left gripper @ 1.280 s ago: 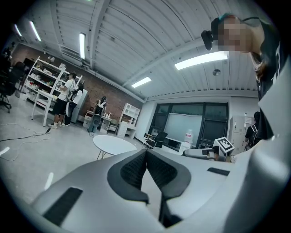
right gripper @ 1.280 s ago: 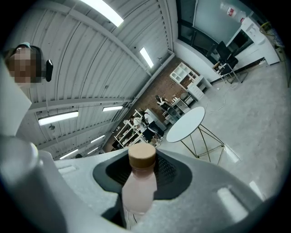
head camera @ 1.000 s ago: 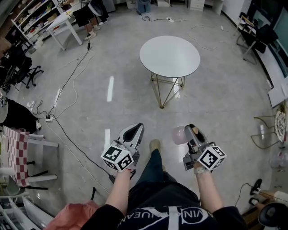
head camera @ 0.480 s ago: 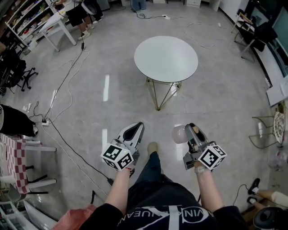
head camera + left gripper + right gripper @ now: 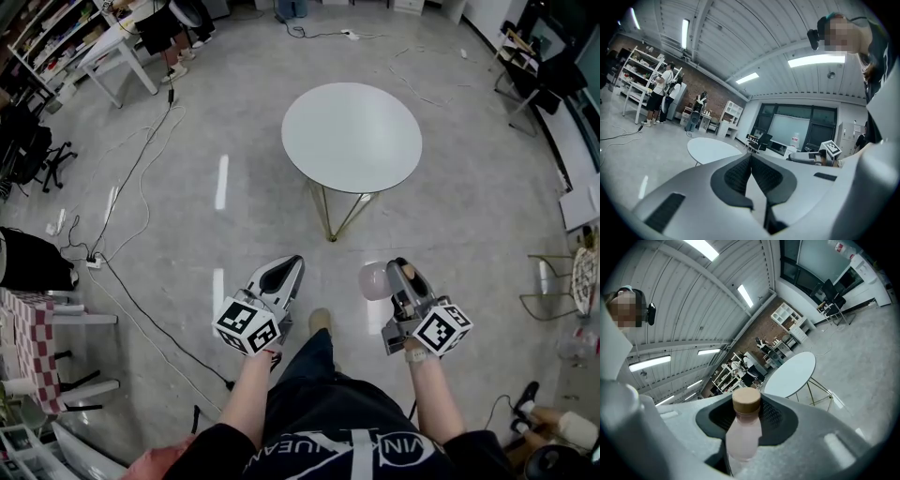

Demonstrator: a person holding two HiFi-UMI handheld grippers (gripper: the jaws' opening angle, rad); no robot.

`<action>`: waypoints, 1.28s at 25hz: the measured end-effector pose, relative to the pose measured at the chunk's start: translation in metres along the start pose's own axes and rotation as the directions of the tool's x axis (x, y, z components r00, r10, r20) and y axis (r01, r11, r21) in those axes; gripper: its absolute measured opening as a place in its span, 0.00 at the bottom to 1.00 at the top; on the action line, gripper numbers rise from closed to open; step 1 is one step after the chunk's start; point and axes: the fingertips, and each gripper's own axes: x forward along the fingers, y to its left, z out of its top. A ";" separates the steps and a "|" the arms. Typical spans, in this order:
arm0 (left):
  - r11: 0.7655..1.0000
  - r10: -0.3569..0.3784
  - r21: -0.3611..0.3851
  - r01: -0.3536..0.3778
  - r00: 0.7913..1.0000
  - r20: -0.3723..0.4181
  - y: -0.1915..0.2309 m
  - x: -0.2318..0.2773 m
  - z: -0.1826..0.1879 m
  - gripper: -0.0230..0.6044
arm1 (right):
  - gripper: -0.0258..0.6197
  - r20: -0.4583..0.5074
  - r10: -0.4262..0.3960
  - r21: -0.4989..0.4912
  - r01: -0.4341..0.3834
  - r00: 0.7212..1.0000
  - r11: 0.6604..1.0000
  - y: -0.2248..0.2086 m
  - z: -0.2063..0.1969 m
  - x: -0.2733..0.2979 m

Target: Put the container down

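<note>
Container [image 5: 373, 280] | right gripper [image 5: 394, 277] clamped on it, lower right | left gripper [image 5: 284, 272] jaws together, empty | risk: release short of table [image 5: 352, 127], upper centre, drops it onto floor [image 5: 187, 234]

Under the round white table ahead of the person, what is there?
Thin gold wire legs come down to a foot on the glossy grey floor. The round table top covers where the legs join it and the floor straight beneath it.
</note>
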 end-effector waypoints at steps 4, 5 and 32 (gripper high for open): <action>1.000 -0.007 0.001 0.007 1.000 -0.003 0.021 0.024 0.012 0.06 | 0.23 -0.001 -0.007 -0.001 0.007 1.000 1.000 -0.010 0.011 0.026; 1.000 -0.010 0.002 0.010 1.000 -0.004 0.025 0.029 0.015 0.06 | 0.23 0.000 -0.010 -0.001 0.010 1.000 1.000 -0.012 0.014 0.032; 0.999 -0.014 -0.041 0.013 0.999 -0.036 0.089 0.096 0.014 0.06 | 0.23 -0.017 -0.029 0.009 0.029 0.999 1.000 -0.055 0.043 0.114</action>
